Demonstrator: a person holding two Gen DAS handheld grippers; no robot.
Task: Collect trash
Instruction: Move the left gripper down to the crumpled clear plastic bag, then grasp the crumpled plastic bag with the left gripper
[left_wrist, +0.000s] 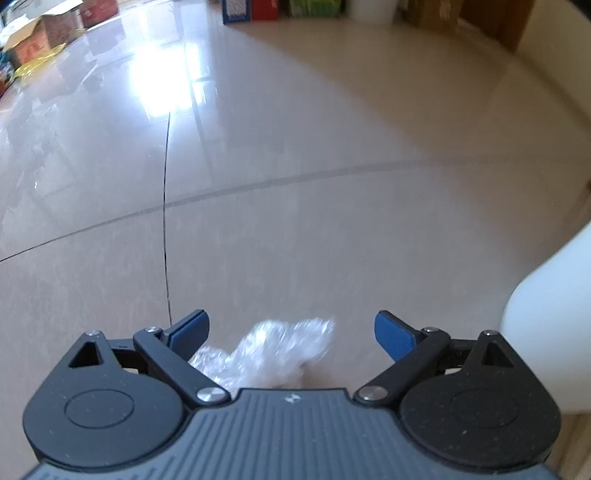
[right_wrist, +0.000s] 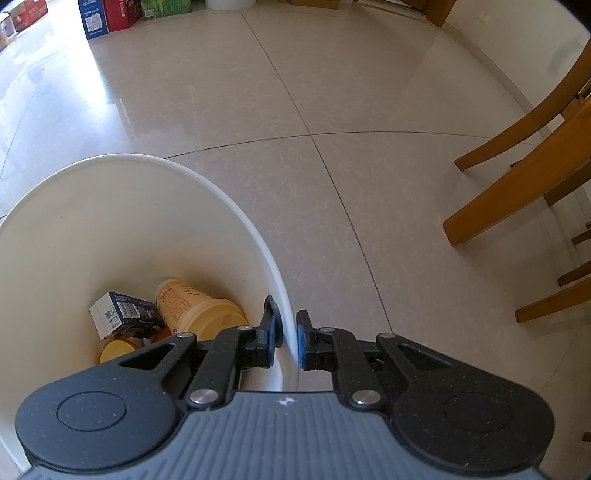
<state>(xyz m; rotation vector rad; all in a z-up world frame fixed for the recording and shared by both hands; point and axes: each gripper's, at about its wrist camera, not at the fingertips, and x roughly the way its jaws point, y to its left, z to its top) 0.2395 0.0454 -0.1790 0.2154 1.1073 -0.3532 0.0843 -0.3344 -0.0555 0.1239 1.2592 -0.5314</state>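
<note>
A crumpled clear plastic wrapper (left_wrist: 266, 354) lies on the tiled floor, blurred, low between the spread fingers of my left gripper (left_wrist: 291, 332). That gripper is open and its blue pads stand apart from the wrapper. My right gripper (right_wrist: 290, 339) is shut on the rim of the white bin (right_wrist: 110, 206), one finger inside the wall and one outside. In the bin lie a yellow cup (right_wrist: 195, 306), a dark blue and white carton (right_wrist: 122, 314) and an orange lid (right_wrist: 118, 349). The bin's white side (left_wrist: 550, 325) shows at the right edge of the left wrist view.
Wooden chair legs (right_wrist: 517, 192) stand to the right of the bin. Boxes in blue, red and green (right_wrist: 110, 14) line the far wall. Cardboard boxes and a yellow bag (left_wrist: 40, 62) sit at the far left on the glossy floor.
</note>
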